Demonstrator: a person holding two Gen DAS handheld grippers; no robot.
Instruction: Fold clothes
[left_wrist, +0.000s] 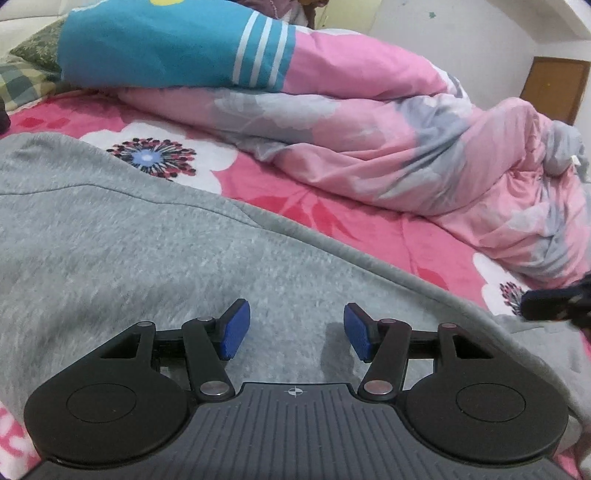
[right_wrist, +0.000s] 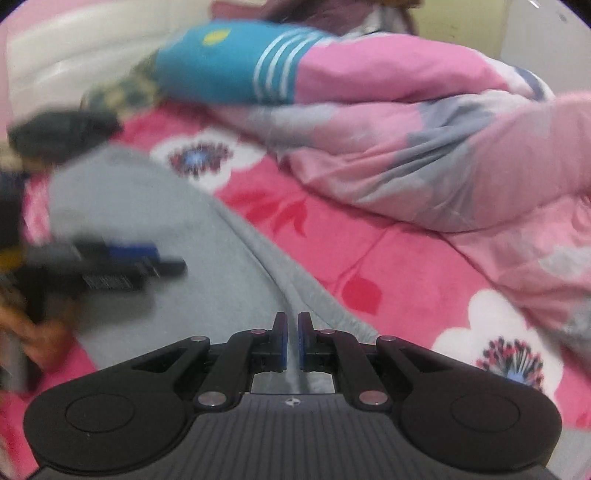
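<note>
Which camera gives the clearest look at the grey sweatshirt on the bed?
The left wrist view: the grey sweatshirt fills its lower half, sharp enough to show a seam and the curved edge. The right wrist view shows only a blurred strip of it running up to the left.

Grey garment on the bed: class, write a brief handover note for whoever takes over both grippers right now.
Left gripper: open, over the grey garment, nothing between its pads.
Right gripper: shut, empty as far as the blurred view shows, at the garment's near edge.
The garment lies spread on the flowered pink bedspread; the bunched pink duvet lies behind it.
Done: garment laid out; I cannot tell of any fold.
Left: fold it.
</note>
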